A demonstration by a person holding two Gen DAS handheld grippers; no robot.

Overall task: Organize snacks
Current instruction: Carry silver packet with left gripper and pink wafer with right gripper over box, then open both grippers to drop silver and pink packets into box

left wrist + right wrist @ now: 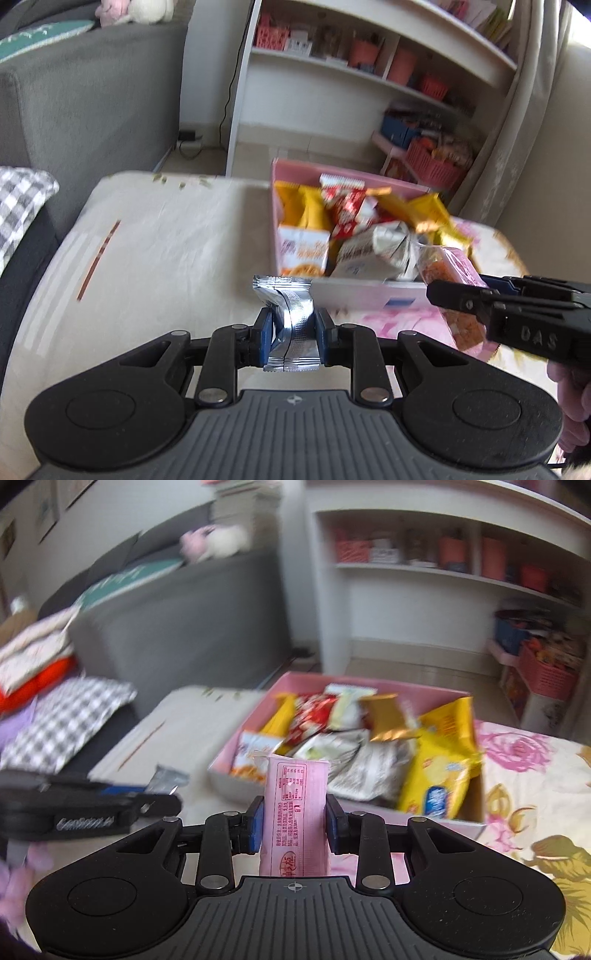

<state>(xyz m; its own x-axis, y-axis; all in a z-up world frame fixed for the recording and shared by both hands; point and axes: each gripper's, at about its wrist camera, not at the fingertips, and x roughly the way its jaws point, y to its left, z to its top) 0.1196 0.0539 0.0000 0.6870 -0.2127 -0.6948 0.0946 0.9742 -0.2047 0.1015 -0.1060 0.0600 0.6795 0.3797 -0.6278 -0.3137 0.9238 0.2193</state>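
My left gripper (293, 326) is shut on a silver foil snack packet (291, 321) and holds it above the table, just before the near wall of the pink box (354, 295). My right gripper (295, 818) is shut on a pink snack packet (297, 812) and holds it upright, near the box's front corner (236, 779). The box is filled with several snack bags: yellow (439, 760), red (310, 716), silver (365, 768). In the left wrist view the right gripper (461, 299) comes in from the right with the pink packet (458, 280).
The table carries a pale cloth (166, 251) on the left and a floral cloth (524, 771) on the right. A grey sofa (88, 110) with a checked cushion (70, 720) stands left. A white shelf unit (362, 77) with pink baskets (432, 162) stands behind.
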